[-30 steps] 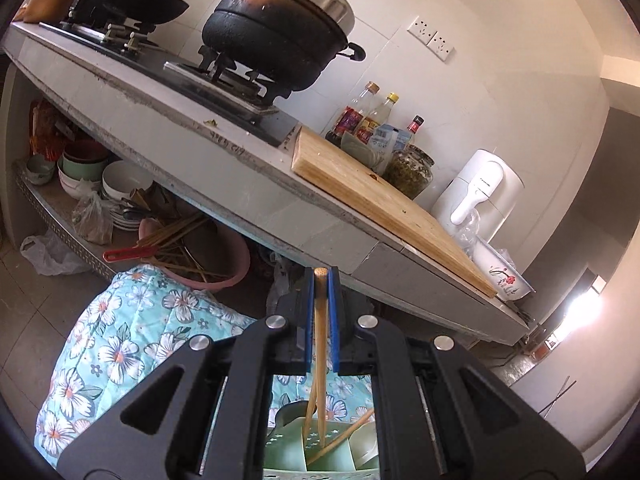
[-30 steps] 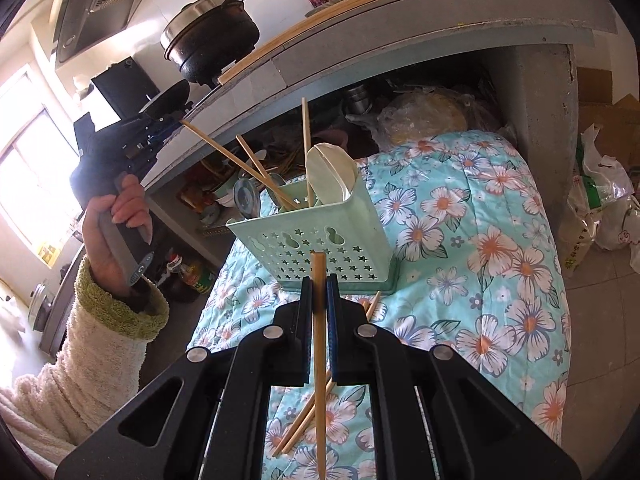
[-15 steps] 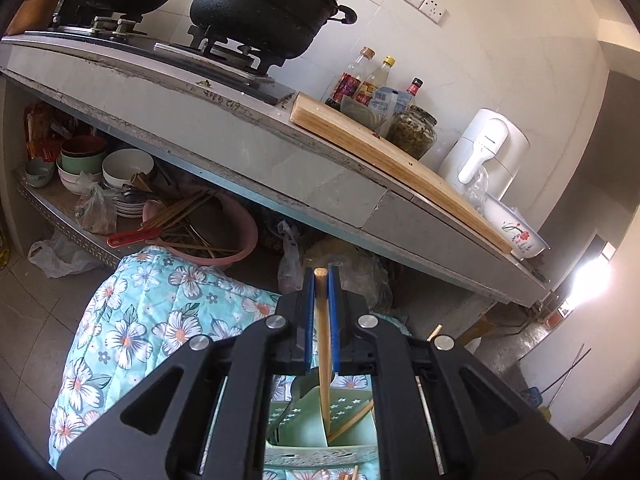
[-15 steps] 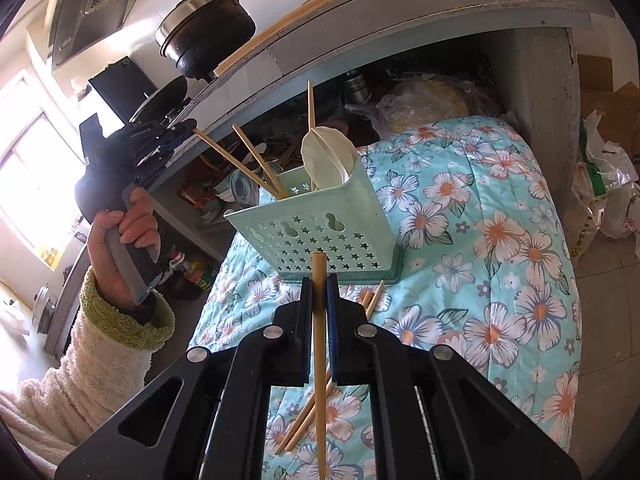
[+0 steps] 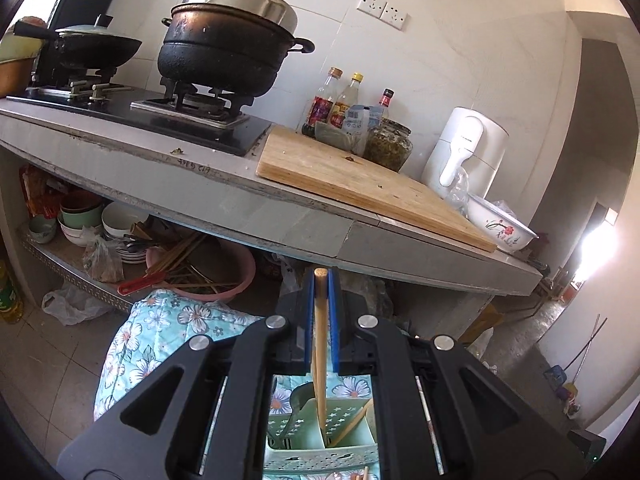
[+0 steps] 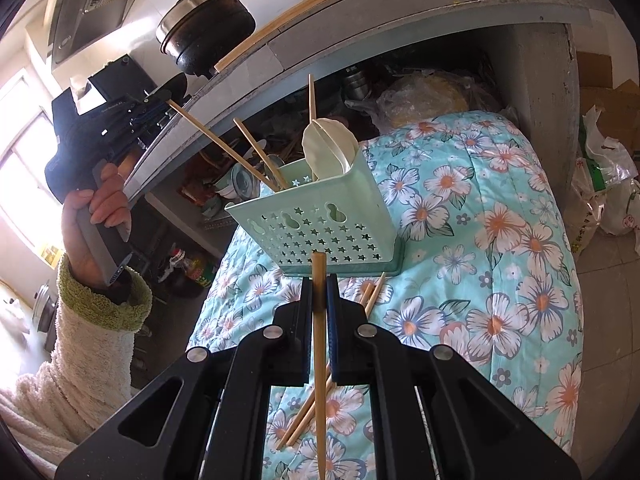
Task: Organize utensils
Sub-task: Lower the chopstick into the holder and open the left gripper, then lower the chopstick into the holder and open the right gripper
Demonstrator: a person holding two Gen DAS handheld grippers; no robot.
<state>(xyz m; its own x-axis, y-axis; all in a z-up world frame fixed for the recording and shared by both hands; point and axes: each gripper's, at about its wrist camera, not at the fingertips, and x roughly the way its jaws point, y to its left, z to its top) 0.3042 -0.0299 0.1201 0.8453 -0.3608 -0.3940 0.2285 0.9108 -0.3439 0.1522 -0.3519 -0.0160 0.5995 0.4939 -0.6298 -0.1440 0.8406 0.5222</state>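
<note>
A mint-green perforated utensil basket [image 6: 320, 224] stands on a floral quilt [image 6: 500, 232]. It holds a pale spoon [image 6: 328, 148] and several chopsticks. My left gripper [image 5: 320, 280] is shut on a wooden chopstick [image 5: 320, 344] whose lower end reaches down into the basket [image 5: 320, 440]. In the right wrist view the left gripper [image 6: 160, 100] sits up left of the basket, its chopstick [image 6: 224, 148] slanting into it. My right gripper [image 6: 319, 280] is shut on another chopstick [image 6: 319, 360], just in front of the basket. Loose chopsticks [image 6: 308, 412] lie on the quilt.
A concrete counter [image 5: 240, 200] overhangs the quilt, with a stove, a black pot [image 5: 228, 40], a cutting board [image 5: 360, 184], bottles and a white kettle [image 5: 464, 152]. A shelf below holds bowls [image 5: 96, 216] and a pink basin [image 5: 224, 276]. Plastic bags [image 6: 604, 184] lie at right.
The left gripper has swung upright and lowered its chopstick's end into the basket. The right gripper has held its chopstick nearly still in front of the basket.
</note>
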